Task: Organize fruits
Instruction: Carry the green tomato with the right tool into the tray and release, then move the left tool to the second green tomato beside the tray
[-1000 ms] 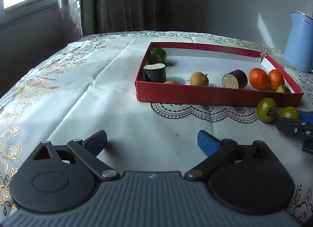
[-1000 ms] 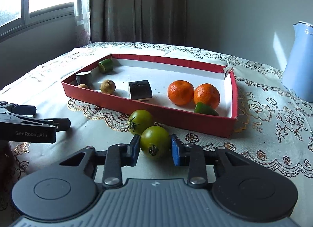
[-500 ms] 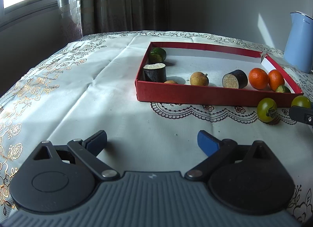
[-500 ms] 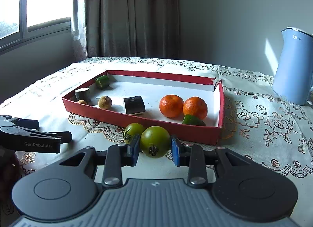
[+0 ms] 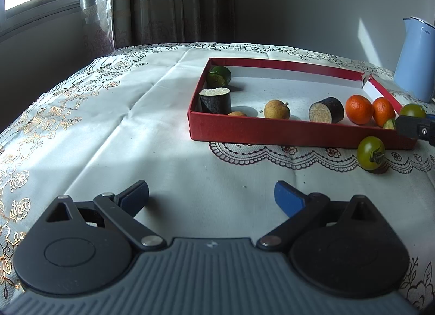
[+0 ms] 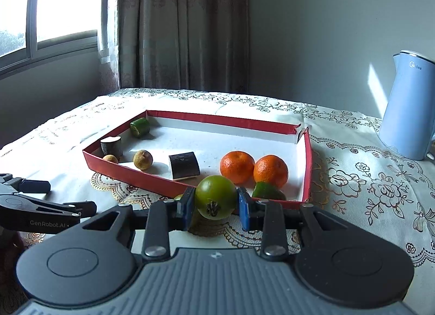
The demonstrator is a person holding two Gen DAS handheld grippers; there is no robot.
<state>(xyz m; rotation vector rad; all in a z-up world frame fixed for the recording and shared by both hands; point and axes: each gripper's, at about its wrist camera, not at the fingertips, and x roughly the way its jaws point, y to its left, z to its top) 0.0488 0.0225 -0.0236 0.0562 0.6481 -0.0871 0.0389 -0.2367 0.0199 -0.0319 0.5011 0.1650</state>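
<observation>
My right gripper [image 6: 216, 202] is shut on a green tomato [image 6: 215, 196] and holds it in the air by the near wall of the red tray [image 6: 136, 176]. The held tomato [image 5: 412, 110] and the right gripper also show in the left wrist view at the right edge. A second green tomato [image 5: 371, 152] lies on the cloth in front of the tray [image 5: 272, 131]. In the tray are two oranges [image 6: 236, 167], two dark eggplant pieces [image 6: 184, 165], small brown fruits [image 6: 143, 159] and green pieces [image 6: 140, 127]. My left gripper [image 5: 212, 192] is open and empty over the cloth.
A light blue kettle [image 6: 407, 108] stands at the back right of the table. The table has a white embroidered cloth [image 5: 108, 130]. A window and curtains are behind it. The left gripper [image 6: 40, 211] shows low at the left of the right wrist view.
My right gripper has lifted the green tomato off the cloth and up towards the tray's front wall. The other tomato stays on the cloth. The left gripper has not moved.
</observation>
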